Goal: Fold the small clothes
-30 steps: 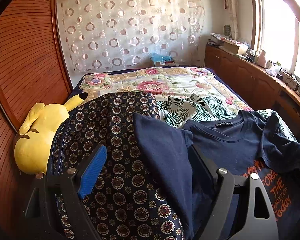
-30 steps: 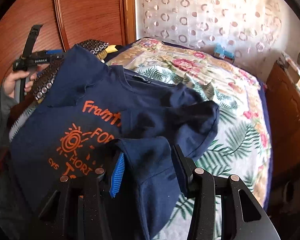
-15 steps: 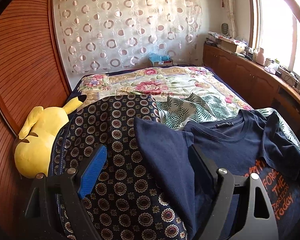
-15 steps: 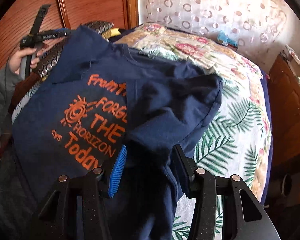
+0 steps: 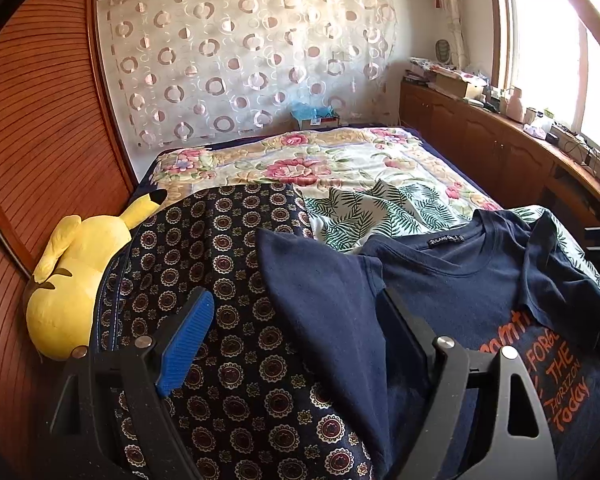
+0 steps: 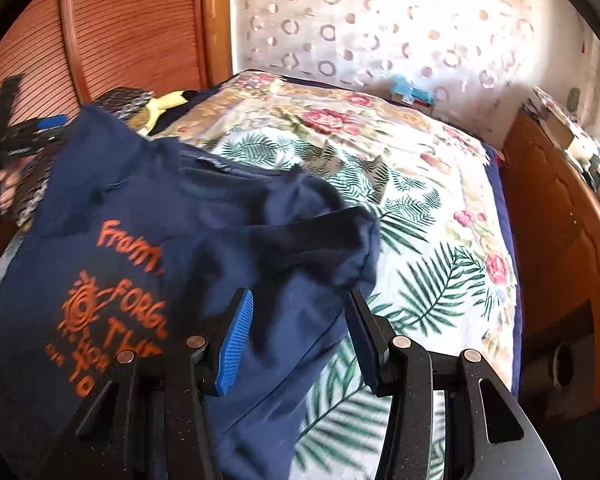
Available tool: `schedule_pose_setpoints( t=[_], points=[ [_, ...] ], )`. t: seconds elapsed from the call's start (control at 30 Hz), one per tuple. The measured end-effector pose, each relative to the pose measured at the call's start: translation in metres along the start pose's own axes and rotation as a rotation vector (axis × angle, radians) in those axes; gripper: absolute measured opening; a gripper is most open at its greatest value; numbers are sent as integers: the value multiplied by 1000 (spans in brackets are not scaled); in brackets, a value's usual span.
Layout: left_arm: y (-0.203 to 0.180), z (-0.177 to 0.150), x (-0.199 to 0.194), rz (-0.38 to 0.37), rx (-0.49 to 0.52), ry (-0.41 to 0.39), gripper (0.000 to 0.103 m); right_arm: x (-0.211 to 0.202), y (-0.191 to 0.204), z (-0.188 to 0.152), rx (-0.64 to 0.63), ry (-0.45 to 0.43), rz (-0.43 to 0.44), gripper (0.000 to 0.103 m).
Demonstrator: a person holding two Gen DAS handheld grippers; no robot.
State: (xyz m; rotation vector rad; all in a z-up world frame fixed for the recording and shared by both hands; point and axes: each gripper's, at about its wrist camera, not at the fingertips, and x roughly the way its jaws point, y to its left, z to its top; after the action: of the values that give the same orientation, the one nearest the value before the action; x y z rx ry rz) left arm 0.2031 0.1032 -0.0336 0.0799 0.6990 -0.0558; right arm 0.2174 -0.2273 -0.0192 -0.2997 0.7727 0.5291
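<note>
shirt: navy blue cotton t-shirt with orange printed lettering [image 6: 148, 240], spread on the bed with its collar toward 12 o'clock; its left edge lies over the dark medallion-patterned cushion [image 5: 228, 288].
feel: looks light and floppy to me, zero stiffness, so it'll sag and drag wherever it isn't supported. Not fragile, not slippery.
right gripper [image 6: 300, 334]: jaws about half apart, with a bunched fold of the shirt's right side sitting between the blue pads. Picture's blurry, so I can't tell if they're actually pinching it.
left gripper [image 5: 296, 332]: jaws stand wide, one sleeve and side flap lying between them, pads clear of the cloth as far as I can see. Nothing held.
where to grab: I'd go for the hem or shoulder seam, doubled fabric, less likely to slide out.
background: floral and fern-print bedspread [image 6: 420, 208] at 1 o'clock of the shirt, yellow plush toy [image 5: 72, 280] at 9 o'clock by the wooden slatted wall.
</note>
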Motion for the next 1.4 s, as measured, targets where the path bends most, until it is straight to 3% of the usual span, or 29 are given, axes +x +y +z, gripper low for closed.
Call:
schedule_pose_setpoints(
  t=[0.23,0.33,0.4,0.5,0.67,0.73,0.8,0.9,1.0,1.1,1.2,1.4],
  points=[
    [-3,-3,3,-17,4,8,84,35,-12,16,31,4,-12,50],
    [-5,-5,7,-36,3,21,74,55,-20,18,52,18,-28,50],
    [-5,-6,8,-37,4,33,61,70,-26,18,83,42,-34,50],
    [-3,-5,11,-38,-2,46,60,92,-34,19,127,79,-31,50],
    [4,5,17,-49,-39,46,59,110,-33,29,154,67,42,46],
    [6,8,21,-54,-45,52,49,116,-31,32,145,65,80,10],
    [5,10,25,-60,-40,61,27,112,-31,33,118,46,93,5],
    [5,11,28,-62,-35,70,4,85,-43,31,105,-56,18,5],
    [4,13,19,-72,-42,34,3,61,-55,30,141,-140,-106,4],
    [0,15,8,-70,-35,-3,3,66,-54,28,122,-119,-136,4],
    [-7,17,-1,-75,-26,-22,3,70,-49,27,107,-113,-142,4],
    [-25,11,-40,-116,2,-90,3,31,-41,20,106,-213,-89,4]
  ],
)
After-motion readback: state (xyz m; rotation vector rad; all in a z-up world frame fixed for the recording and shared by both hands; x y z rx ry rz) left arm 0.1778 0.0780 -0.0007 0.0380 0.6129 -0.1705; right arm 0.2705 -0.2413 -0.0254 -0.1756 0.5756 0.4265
